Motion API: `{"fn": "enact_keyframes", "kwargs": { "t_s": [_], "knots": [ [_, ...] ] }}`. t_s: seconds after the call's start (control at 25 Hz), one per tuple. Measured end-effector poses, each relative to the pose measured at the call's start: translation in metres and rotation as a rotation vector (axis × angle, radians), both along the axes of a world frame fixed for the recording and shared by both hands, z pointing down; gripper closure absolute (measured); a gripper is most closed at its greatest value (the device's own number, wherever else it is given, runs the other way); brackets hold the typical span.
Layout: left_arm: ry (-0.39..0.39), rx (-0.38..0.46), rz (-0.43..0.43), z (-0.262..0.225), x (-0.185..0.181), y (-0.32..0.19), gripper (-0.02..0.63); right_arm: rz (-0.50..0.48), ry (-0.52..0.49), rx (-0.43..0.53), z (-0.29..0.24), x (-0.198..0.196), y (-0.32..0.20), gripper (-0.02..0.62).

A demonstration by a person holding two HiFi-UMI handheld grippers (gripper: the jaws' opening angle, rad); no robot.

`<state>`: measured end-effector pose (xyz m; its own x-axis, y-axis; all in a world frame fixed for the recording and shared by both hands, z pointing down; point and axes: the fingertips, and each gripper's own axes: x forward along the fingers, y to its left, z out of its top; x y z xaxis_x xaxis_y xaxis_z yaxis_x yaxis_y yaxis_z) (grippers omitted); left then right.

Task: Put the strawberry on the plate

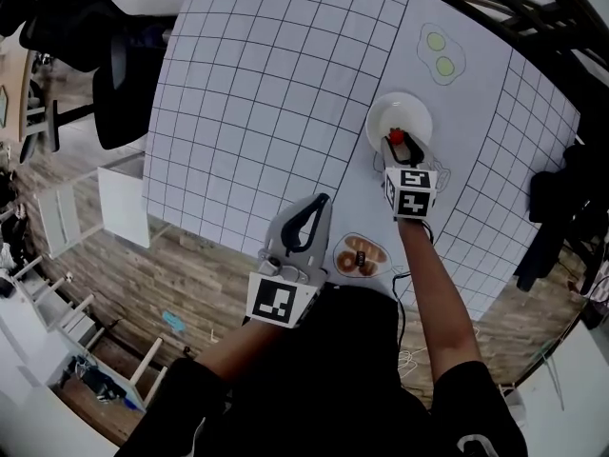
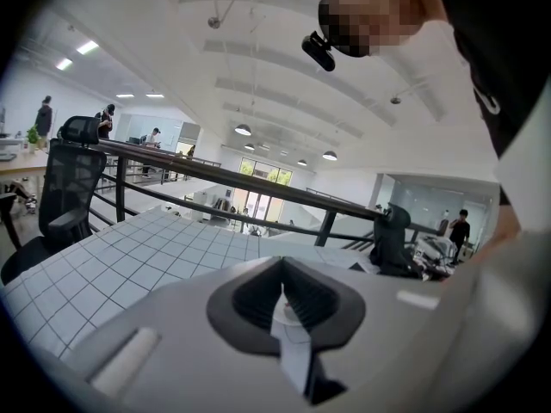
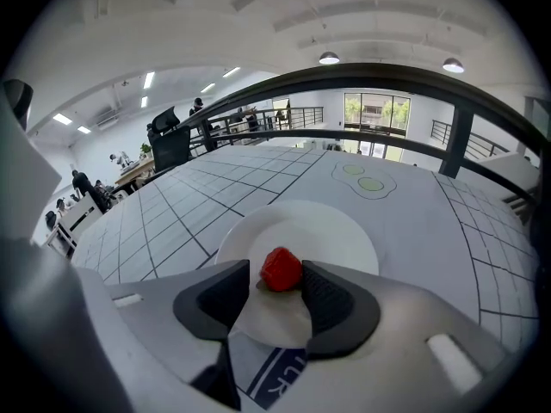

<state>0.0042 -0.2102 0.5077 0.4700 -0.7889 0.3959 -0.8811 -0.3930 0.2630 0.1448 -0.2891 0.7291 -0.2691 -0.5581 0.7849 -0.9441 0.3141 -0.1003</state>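
Strawberry [image 3: 281,269] sitting on the white plate [image 3: 340,231], between the spread jaws of the right gripper [image 3: 277,275]. Slim gap visible at the left pad; contact at the right pad hard to judge. Near rim of the plate hidden behind those jaws. From the head view, only a red sliver of the strawberry [image 1: 397,140] showing past the tips, over the plate [image 1: 390,112]. Left gripper [image 2: 282,265] held by the table's near edge, well apart from the plate, jaws pressed together on nothing. Oval dish [image 1: 361,255] of brown pieces just beside it, too small to name. Gridded white table cover [image 1: 257,84], cut off at the picture's top. Flat fried-egg shape [image 1: 441,53] with two green yolks lying beyond the plate. Wood floor [image 1: 190,274] below, black office chair [image 1: 124,84] at the table's side, dark railing [image 2: 215,175] behind. Open office beyond, with distant people, ceiling lamps and glass doors.
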Motion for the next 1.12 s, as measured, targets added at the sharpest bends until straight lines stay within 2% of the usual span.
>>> {"fn": "enact_keyframes", "kwargs": {
  "t_s": [0.2,0.28,0.4,0.6,0.8,1.12],
  "knots": [
    [-0.01,0.043,0.0,-0.008,-0.005,-0.001,0.597,0.01,-0.003,0.006,-0.004,0.001,-0.001,0.371],
    [-0.028,0.023,0.007,-0.005,-0.008,0.003,0.597,0.013,-0.005,0.013,-0.007,0.001,0.0,0.365],
    [-0.013,0.021,-0.001,-0.009,-0.008,0.008,0.597,0.004,-0.006,0.023,-0.014,0.0,0.005,0.357],
    [-0.015,0.061,0.006,-0.015,-0.009,0.012,0.597,0.003,-0.02,0.031,-0.028,-0.003,0.012,0.353],
    [-0.002,0.043,0.031,-0.019,-0.006,0.019,0.597,0.035,-0.037,0.082,-0.056,-0.006,0.019,0.356],
    [0.025,0.099,0.028,-0.045,-0.011,0.028,0.597,0.06,-0.089,0.142,-0.103,-0.016,0.038,0.357]
  ]
}}
